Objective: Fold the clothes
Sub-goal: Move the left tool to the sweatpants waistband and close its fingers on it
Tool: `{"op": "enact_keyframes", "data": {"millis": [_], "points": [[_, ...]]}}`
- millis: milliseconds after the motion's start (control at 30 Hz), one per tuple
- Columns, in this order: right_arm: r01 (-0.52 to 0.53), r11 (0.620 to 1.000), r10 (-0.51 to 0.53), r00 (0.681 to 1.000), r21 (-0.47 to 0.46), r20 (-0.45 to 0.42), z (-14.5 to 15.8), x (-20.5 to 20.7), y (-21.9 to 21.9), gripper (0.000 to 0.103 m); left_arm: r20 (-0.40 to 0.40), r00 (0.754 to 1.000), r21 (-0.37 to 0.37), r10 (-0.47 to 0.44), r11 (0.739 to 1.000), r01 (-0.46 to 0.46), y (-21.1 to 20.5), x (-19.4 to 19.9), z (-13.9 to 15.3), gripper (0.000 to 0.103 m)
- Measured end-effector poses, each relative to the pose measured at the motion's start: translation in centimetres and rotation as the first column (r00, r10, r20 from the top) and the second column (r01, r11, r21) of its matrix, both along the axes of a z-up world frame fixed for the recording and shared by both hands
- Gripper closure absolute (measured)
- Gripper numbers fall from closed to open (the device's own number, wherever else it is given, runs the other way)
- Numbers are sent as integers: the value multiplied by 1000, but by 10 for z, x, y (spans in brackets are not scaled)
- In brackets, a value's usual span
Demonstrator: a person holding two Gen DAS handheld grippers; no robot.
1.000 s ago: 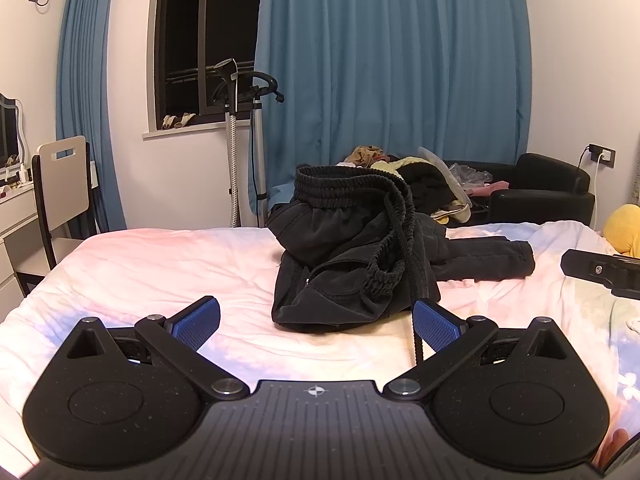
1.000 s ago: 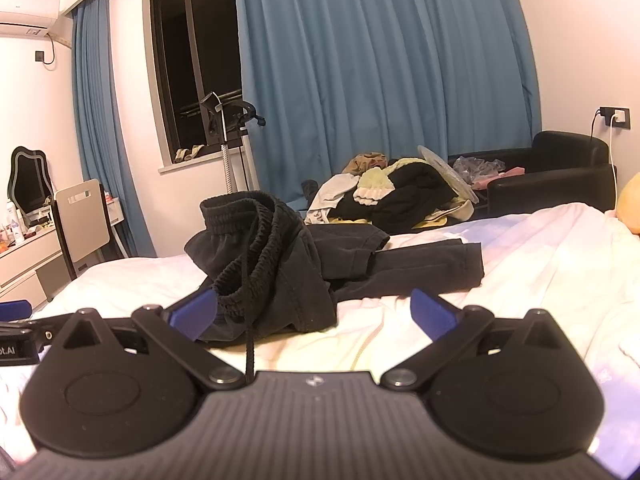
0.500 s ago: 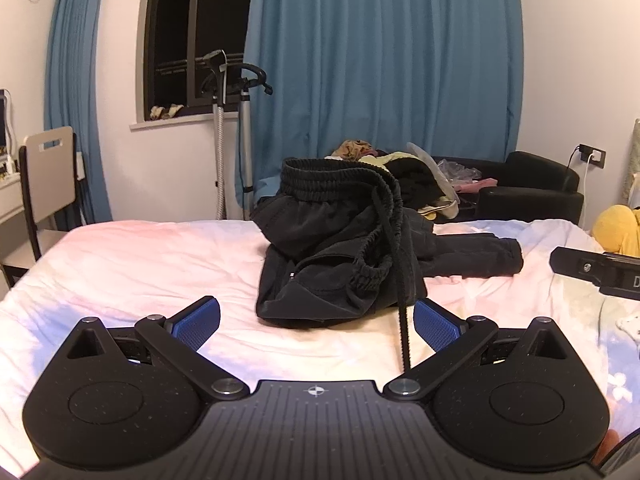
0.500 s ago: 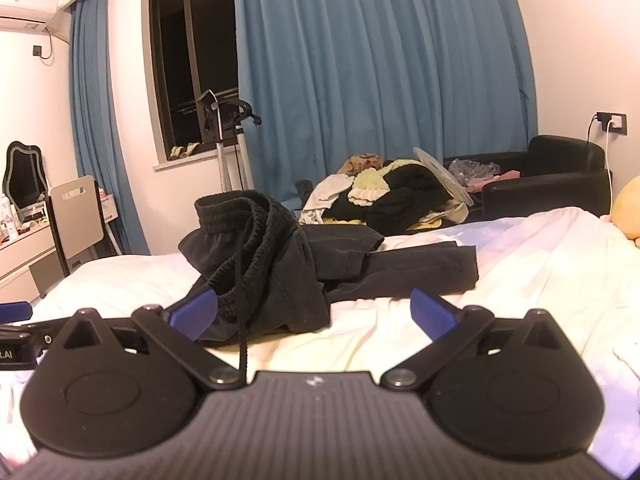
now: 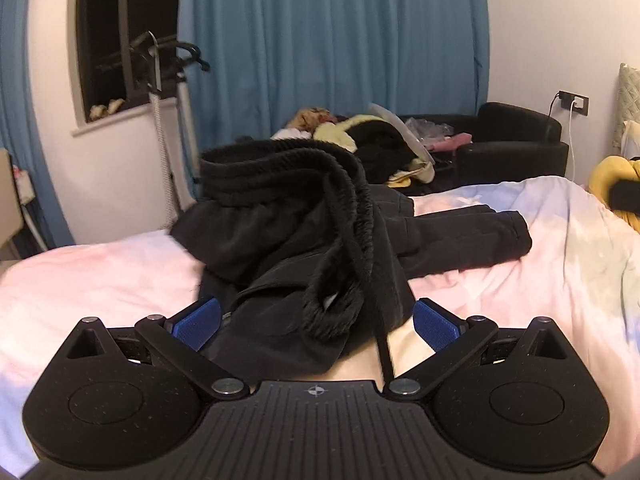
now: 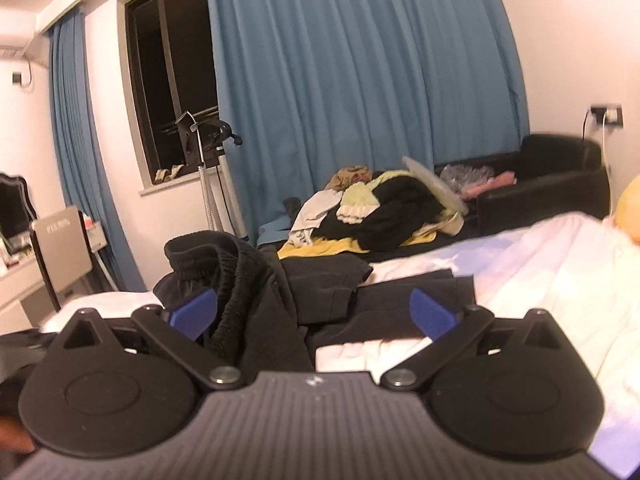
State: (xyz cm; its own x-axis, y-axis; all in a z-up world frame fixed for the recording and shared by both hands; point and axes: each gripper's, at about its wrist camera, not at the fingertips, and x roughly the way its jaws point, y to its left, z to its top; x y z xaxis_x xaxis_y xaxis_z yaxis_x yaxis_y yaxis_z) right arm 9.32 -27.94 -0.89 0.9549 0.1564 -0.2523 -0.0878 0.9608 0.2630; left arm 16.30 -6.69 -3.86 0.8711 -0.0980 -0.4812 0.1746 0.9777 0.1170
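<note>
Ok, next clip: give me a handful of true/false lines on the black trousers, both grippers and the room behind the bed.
1. The black trousers lie crumpled on the bed. True.
2. The left gripper is shut on the waistband. False: it is open, with the near edge of the cloth between its fingers but not pinched.
3. The right gripper is open. True.
4. The curtains behind the bed are red. False: they are blue.
5. A pile of mixed clothes sits beyond the bed, beside a black armchair. True.
6. The trousers are folded flat and square. False: the waistband end is heaped up.
</note>
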Motion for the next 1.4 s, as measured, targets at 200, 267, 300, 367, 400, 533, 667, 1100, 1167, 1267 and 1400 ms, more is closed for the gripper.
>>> {"op": "enact_keyframes", "data": {"millis": [200, 267, 300, 367, 400, 533, 667, 1100, 1167, 1267, 1400], "points": [[69, 998, -70, 994, -10, -81, -43, 30, -18, 0, -68, 998, 17, 10, 1000, -9, -21, 65, -38, 32], [83, 996, -81, 991, 13, -104, -55, 41, -22, 0, -123, 992, -1, 31, 1000, -31, -21, 84, -53, 52], [87, 996, -84, 990, 21, -116, -60, 46, -23, 0, -136, 990, -17, 33, 999, -36, -19, 91, -58, 53], [83, 996, -78, 989, 28, -128, -69, 55, -22, 0, -130, 991, -48, 30, 998, -37, -15, 95, -62, 68], [77, 997, -73, 989, 26, -131, -73, 59, -20, 0, -125, 992, -65, 26, 997, -35, -12, 94, -60, 70], [70, 998, -69, 990, 0, -121, -79, 65, -17, 0, -85, 996, -181, 29, 982, -45, 11, 76, -33, 78], [121, 992, -119, 987, 21, -105, -78, 63, -25, 0, -23, 999, -261, 45, 964, -50, 43, 43, 2, 80], [77, 997, -77, 996, 12, -34, -48, 33, -7, 0, -81, 963, -587, 256, 768, -254, 216, -88, 28, 81], [64, 998, -63, 997, 6, -48, -47, 31, -2, 0, -185, 951, -600, 250, 738, -310, 230, -95, 0, 81], [37, 999, -37, 996, -9, -80, -50, 35, 7, 0, -298, 933, -598, 201, 723, -347, 230, -99, -15, 77], [-20, 999, 17, 994, -27, -106, -52, 44, 23, 0, -278, 947, -605, 159, 737, -301, 223, -116, 6, 39]]}}
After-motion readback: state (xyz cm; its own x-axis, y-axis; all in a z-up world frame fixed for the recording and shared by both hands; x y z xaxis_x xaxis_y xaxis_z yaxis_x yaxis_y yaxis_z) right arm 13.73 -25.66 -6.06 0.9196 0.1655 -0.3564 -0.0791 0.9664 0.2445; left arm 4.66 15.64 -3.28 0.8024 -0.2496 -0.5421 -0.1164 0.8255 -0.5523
